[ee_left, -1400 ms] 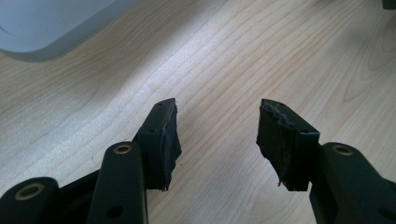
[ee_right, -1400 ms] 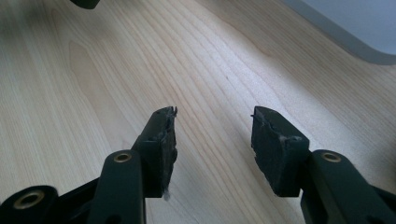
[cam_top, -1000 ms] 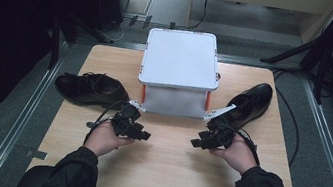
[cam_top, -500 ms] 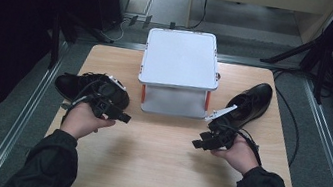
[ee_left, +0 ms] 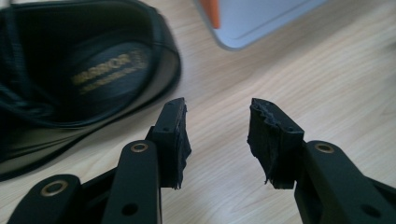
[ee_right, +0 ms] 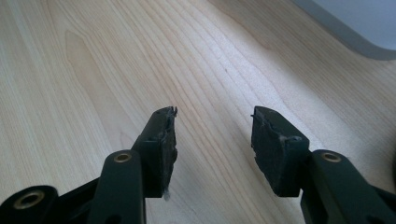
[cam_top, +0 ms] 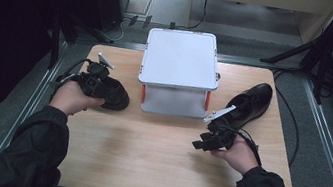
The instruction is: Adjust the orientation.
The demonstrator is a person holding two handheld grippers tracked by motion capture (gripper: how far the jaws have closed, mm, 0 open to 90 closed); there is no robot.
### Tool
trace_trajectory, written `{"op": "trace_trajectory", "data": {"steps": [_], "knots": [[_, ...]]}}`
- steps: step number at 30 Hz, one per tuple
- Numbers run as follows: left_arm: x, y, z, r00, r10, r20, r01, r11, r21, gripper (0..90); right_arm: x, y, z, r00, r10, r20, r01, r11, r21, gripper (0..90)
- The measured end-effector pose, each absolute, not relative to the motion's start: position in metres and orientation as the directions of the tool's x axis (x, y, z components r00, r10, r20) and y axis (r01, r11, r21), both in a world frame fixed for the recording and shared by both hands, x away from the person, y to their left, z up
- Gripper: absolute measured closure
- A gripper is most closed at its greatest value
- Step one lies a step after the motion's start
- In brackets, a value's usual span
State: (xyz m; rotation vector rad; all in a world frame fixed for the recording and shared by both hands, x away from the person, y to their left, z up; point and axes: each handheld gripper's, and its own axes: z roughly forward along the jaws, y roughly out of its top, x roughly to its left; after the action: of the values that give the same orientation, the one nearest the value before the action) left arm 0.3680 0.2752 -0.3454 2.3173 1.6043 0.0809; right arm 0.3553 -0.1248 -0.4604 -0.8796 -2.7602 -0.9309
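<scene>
A black leather shoe (cam_top: 116,96) lies at the table's left, its opening and printed insole (ee_left: 100,70) facing up. My left gripper (cam_top: 99,87) hovers over this shoe's heel end, jaws open (ee_left: 217,135) with bare wood between them and the shoe just to their left. A second black shoe (cam_top: 250,103) lies at the right, behind my right gripper (cam_top: 198,143). That gripper is open (ee_right: 212,140) low over bare wood and holds nothing. A white two-level stand (cam_top: 180,57) with orange posts stands between the shoes.
The wooden table (cam_top: 153,162) has open room in front of the stand. The stand's lower plate (ee_left: 261,23) lies close ahead of the left gripper and its edge (ee_right: 359,25) ahead of the right one. Metal rails and cables run along the floor on both sides.
My left hand has swung from the table's middle out to the left shoe, gripper still open. The right gripper has hardly moved.
</scene>
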Motion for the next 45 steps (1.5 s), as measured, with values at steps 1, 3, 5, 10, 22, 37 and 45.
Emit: {"op": "trace_trajectory", "data": {"steps": [1, 3, 5, 10, 22, 37, 45], "knots": [[0.371, 0.277, -0.344, 0.361, 0.923, -0.132, 0.906, -0.314, 0.283, 57.2, 0.355, -0.125, -0.460, -0.829, 0.493, 0.264, 0.552, 0.645, 0.529, 50.4], [0.381, 0.279, -0.342, 0.353, 0.929, -0.115, 0.912, -0.314, 0.264, 57.8, 0.356, -0.125, -0.459, -0.826, 0.497, 0.265, 0.556, 0.639, 0.531, 50.4], [0.390, 0.279, -0.341, 0.344, 0.934, -0.096, 0.918, -0.313, 0.244, 58.2, 0.356, -0.124, -0.459, -0.827, 0.496, 0.264, 0.554, 0.641, 0.531, 50.4], [0.407, 0.274, -0.338, 0.362, 0.929, -0.076, 0.913, -0.336, 0.231, 60.7, 0.356, -0.122, -0.460, -0.831, 0.488, 0.265, 0.549, 0.648, 0.528, 50.4], [0.431, 0.272, -0.362, 0.337, 0.937, -0.094, 0.931, -0.317, 0.182, 68.2, 0.357, -0.126, -0.460, -0.824, 0.498, 0.271, 0.560, 0.639, 0.528, 50.7], [0.438, 0.266, -0.375, 0.354, 0.930, -0.098, 0.928, -0.336, 0.163, 77.9, 0.357, -0.128, -0.460, -0.820, 0.504, 0.270, 0.565, 0.639, 0.523, 50.7], [0.435, 0.271, -0.368, 0.326, 0.936, -0.130, 0.941, -0.308, 0.142, 81.8, 0.357, -0.129, -0.459, -0.819, 0.505, 0.272, 0.566, 0.635, 0.525, 50.7]]}}
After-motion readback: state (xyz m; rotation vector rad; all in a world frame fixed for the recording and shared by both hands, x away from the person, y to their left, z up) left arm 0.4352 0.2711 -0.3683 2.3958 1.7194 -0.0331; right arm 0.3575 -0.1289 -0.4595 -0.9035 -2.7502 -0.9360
